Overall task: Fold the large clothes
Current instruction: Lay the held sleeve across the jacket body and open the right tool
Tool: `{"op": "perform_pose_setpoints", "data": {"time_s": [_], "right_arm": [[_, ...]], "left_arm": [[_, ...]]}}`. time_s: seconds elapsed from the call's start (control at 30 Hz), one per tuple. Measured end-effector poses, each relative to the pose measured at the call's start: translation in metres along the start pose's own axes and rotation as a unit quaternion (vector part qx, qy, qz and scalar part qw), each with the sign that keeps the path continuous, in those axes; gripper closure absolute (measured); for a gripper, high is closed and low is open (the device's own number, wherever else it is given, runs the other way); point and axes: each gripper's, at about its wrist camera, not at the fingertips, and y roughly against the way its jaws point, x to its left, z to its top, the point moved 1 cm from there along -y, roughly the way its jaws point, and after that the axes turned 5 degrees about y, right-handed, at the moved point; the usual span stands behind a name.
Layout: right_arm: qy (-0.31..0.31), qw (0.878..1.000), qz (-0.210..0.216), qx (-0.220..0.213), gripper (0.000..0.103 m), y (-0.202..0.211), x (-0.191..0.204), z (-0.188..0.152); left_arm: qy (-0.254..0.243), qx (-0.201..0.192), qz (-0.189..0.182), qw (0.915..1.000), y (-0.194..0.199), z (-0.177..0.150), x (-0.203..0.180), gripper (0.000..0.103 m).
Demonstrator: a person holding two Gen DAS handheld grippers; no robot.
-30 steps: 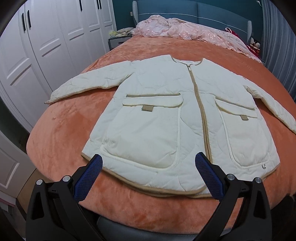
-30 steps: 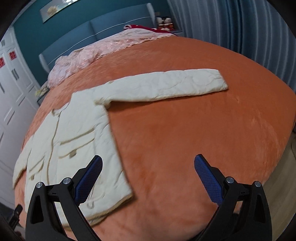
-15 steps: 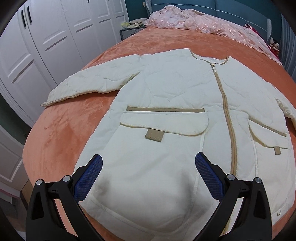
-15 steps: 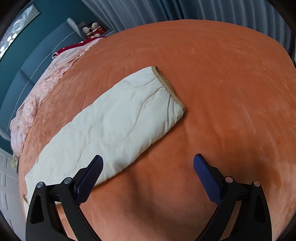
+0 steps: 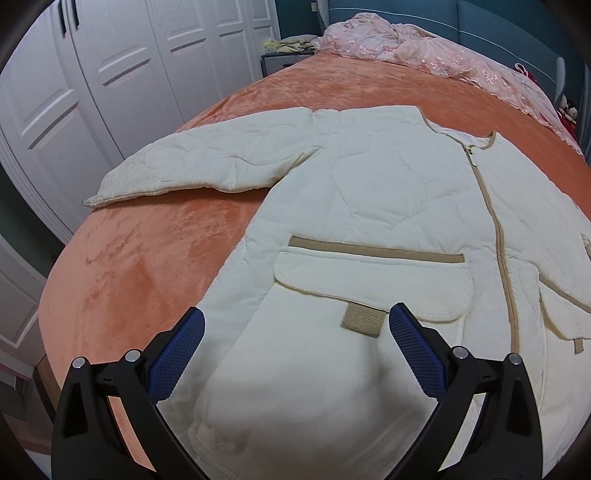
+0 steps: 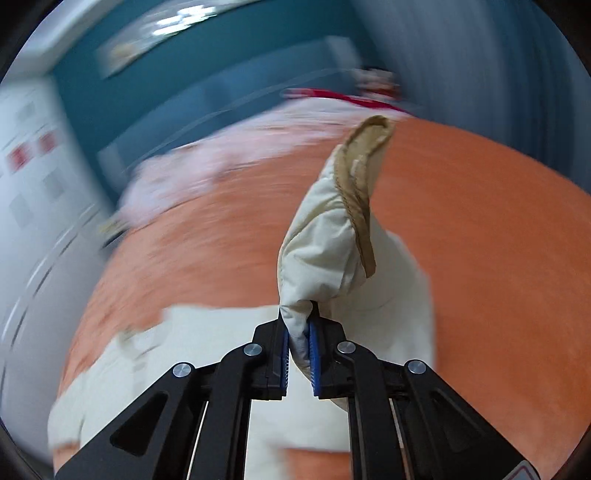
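Note:
A cream quilted jacket [image 5: 388, 206] with tan trim lies face up on the orange bed cover [image 5: 147, 266], zip closed, one sleeve [image 5: 207, 166] stretched toward the wardrobe side. My left gripper [image 5: 295, 332] hovers open above the jacket's lower front, near the flap pocket [image 5: 373, 288], with nothing between its fingers. In the right wrist view my right gripper [image 6: 299, 343] is closing, its blue pads pinching the other sleeve's cuff end [image 6: 332, 240], which stands lifted off the bed with the tan cuff edge [image 6: 358, 192] uppermost. The rest of the jacket [image 6: 192, 332] lies blurred below.
White wardrobe doors [image 5: 92, 74] stand close along the bed's left side. A pink lace cover [image 5: 424, 48] is heaped by the blue headboard [image 5: 498, 22], with a dark nightstand [image 5: 284, 59] beside it. Grey curtains [image 6: 480, 55] hang on the far side.
My right gripper went from wide open over the far sleeve to clamped on its cuff, which is lifted. My left gripper moved forward and lower over the jacket's front, still open.

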Motion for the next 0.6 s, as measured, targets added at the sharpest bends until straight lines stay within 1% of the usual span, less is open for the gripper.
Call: {"op": "perform_pose_setpoints", "data": {"time_s": [0.03, 0.07, 0.13, 0.17, 0.2, 0.23, 0.27, 0.3, 0.33, 0.37, 0.43, 0.47, 0.5, 0.57, 0.6], "right_arm": [[0.035, 0.998, 0.044, 0.004, 0.090, -0.002, 0.049, -0.004], [0.063, 0.994, 0.091, 0.014, 0.085, -0.006, 0.094, -0.012], [0.106, 0.980, 0.167, 0.033, 0.074, -0.010, 0.169, -0.035], [0.122, 0.972, 0.198, 0.038, 0.063, -0.009, 0.196, -0.046], [0.137, 0.963, 0.227, 0.037, 0.055, -0.005, 0.220, -0.058], [0.149, 0.959, 0.239, 0.029, 0.053, 0.001, 0.234, -0.067], [0.160, 0.957, 0.241, 0.018, 0.047, 0.008, 0.242, -0.075], [0.165, 0.958, 0.236, 0.010, 0.039, 0.013, 0.242, -0.081], [0.163, 0.960, 0.228, 0.007, 0.037, 0.013, 0.239, -0.086], [0.156, 0.964, 0.215, 0.009, 0.035, 0.013, 0.226, -0.093], [0.130, 0.973, 0.189, 0.034, 0.035, 0.013, 0.200, -0.107], [0.105, 0.978, 0.174, 0.054, 0.035, 0.006, 0.176, -0.114], [0.082, 0.981, 0.160, 0.069, 0.035, 0.002, 0.163, -0.120], [0.029, 0.987, 0.122, 0.099, 0.034, -0.007, 0.122, -0.131], [0.008, 0.988, 0.109, 0.105, 0.034, -0.009, 0.107, -0.135]], "left_arm": [[0.006, 0.001, -0.003, 1.0000, -0.001, 0.001, 0.004, 0.005], [0.013, 0.003, -0.011, 0.9998, -0.002, 0.002, 0.007, 0.005], [0.040, 0.008, -0.033, 0.9986, -0.001, 0.005, 0.016, 0.005], [0.056, 0.010, -0.048, 0.9972, 0.000, 0.008, 0.020, 0.005], [0.073, 0.011, -0.069, 0.9949, 0.001, 0.013, 0.024, 0.005], [0.086, 0.011, -0.090, 0.9922, 0.002, 0.018, 0.027, 0.005], [0.099, 0.012, -0.111, 0.9888, 0.002, 0.025, 0.028, 0.005], [0.108, 0.014, -0.132, 0.9853, 0.000, 0.032, 0.029, 0.005], [0.113, 0.019, -0.150, 0.9820, -0.004, 0.039, 0.027, 0.005], [0.118, 0.027, -0.166, 0.9787, -0.009, 0.046, 0.023, 0.005], [0.134, 0.046, -0.199, 0.9698, -0.023, 0.057, 0.014, 0.005], [0.144, 0.055, -0.216, 0.9641, -0.031, 0.061, 0.008, 0.005], [0.154, 0.063, -0.224, 0.9602, -0.040, 0.065, 0.001, 0.005], [0.169, 0.077, -0.237, 0.9537, -0.059, 0.071, -0.013, 0.005], [0.175, 0.089, -0.236, 0.9516, -0.070, 0.073, -0.019, 0.005]]}}
